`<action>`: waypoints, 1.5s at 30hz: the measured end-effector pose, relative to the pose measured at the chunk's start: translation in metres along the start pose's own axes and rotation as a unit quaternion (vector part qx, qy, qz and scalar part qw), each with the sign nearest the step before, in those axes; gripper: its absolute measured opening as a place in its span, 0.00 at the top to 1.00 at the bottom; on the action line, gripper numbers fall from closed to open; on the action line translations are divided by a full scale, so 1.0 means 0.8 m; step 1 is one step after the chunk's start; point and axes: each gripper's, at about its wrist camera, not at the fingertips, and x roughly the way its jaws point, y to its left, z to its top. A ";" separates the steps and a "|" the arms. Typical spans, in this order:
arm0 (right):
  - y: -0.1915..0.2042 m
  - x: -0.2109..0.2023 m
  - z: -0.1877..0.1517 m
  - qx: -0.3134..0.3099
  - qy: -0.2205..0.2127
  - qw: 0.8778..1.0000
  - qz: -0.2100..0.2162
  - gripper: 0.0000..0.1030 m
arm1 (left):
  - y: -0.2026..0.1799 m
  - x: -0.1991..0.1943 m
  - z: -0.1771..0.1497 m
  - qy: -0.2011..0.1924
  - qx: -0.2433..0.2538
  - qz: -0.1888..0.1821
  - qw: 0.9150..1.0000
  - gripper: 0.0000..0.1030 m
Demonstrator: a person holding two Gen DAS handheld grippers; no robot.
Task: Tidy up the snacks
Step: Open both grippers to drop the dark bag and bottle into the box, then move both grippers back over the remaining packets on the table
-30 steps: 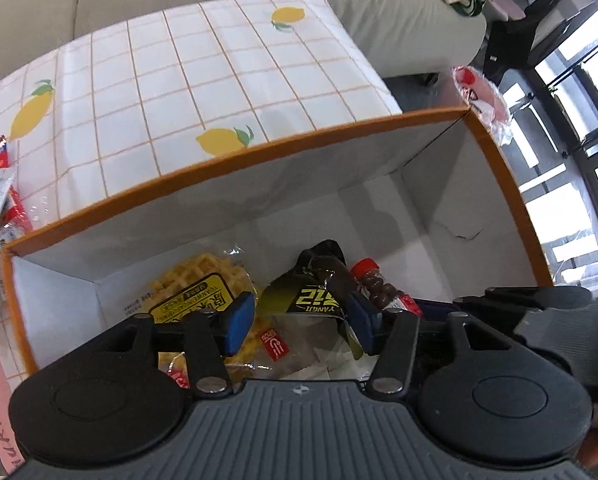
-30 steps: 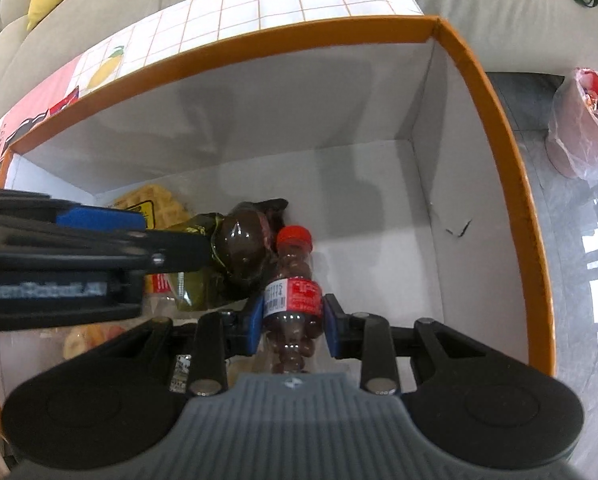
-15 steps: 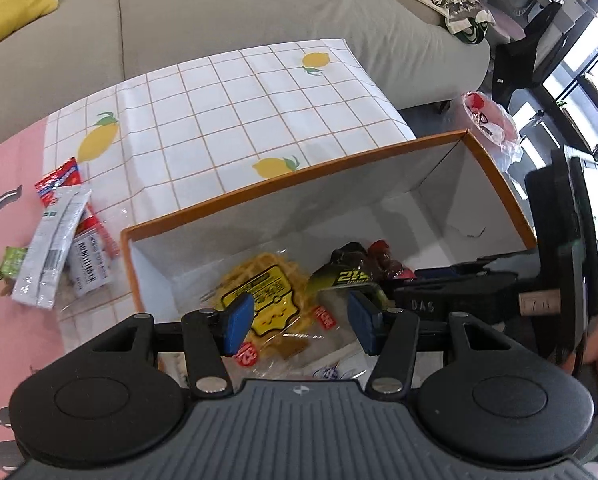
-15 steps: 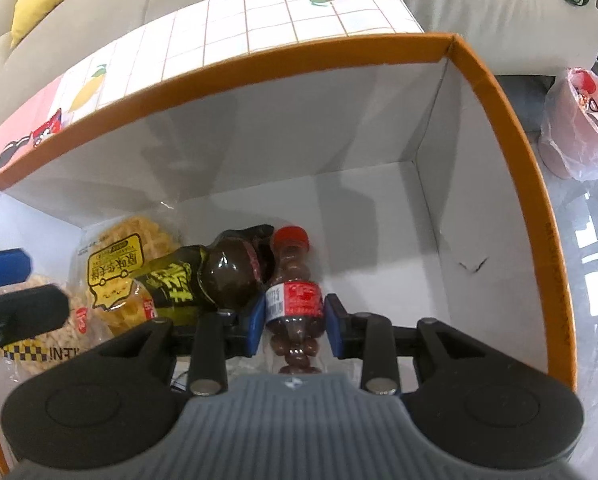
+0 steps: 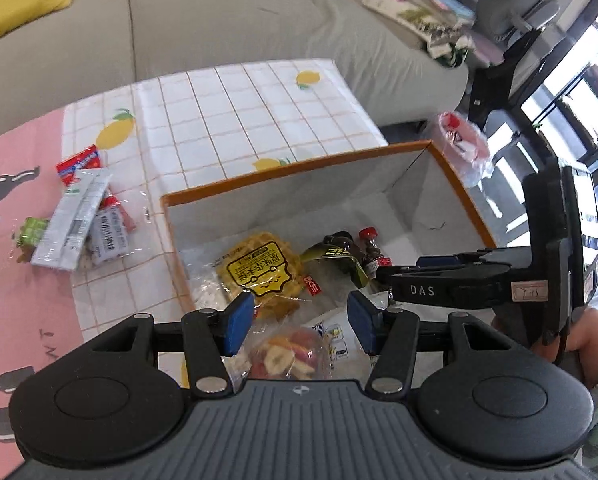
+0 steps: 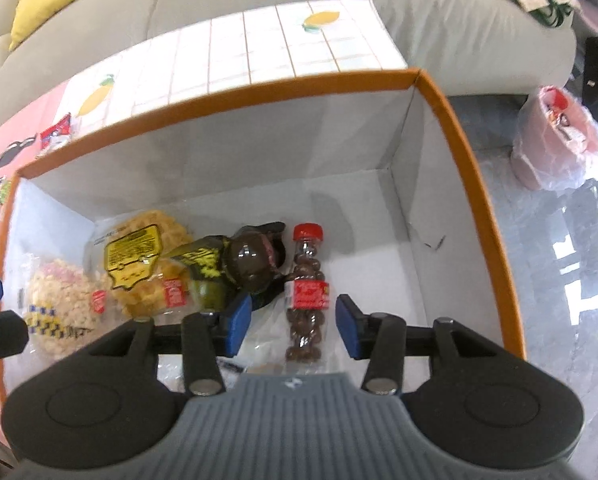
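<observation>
The small bottle of chocolate balls [image 6: 305, 292] with the red cap lies on the floor of the orange-rimmed box [image 6: 451, 128], cap towards the far wall, just beside a dark green-and-black packet [image 6: 235, 264] and near a yellow-labelled waffle pack [image 6: 139, 260]. The right gripper [image 6: 293, 322] has just been opening its jaws: the blue pads stand clear on either side of the bottle, which lies between them but unpressed, so it is released. This looks like the tail end of a placing step, the bottle delivered and let go.

The left gripper [image 5: 301, 322] hangs above the near part of the box with its jaws partly apart and nothing clamped (the bag of dried fruit slices [image 5: 283, 354] seen between the pads lies in the box below them). In its view the right gripper shows from the side, reaching into the box.

Outside the box, on the lemon-print cloth of the desk [image 5: 239, 120], a small heap of snack sachets [image 5: 79, 220] waits, with a little green packet [image 5: 33, 230] at its edge. The next move, as I judge it, calls for lifting the right gripper straight out without nudging the bottle, then swinging the empty left gripper over to that heap for a flat, thin pick.
</observation>
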 end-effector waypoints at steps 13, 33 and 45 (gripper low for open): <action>0.077 -0.108 -0.060 0.010 -0.109 0.993 0.035 0.32 | 0.053 -0.095 -0.068 -0.120 -0.034 0.003 0.992 0.39; 0.279 -0.125 -0.153 -0.101 -0.229 0.967 0.054 0.27 | 0.183 -0.117 -0.164 -0.174 -0.109 0.108 0.973 0.39; 0.329 -0.063 -0.136 -0.163 -0.218 0.961 0.041 0.31 | 0.253 -0.087 -0.166 -0.145 -0.179 0.085 0.969 0.45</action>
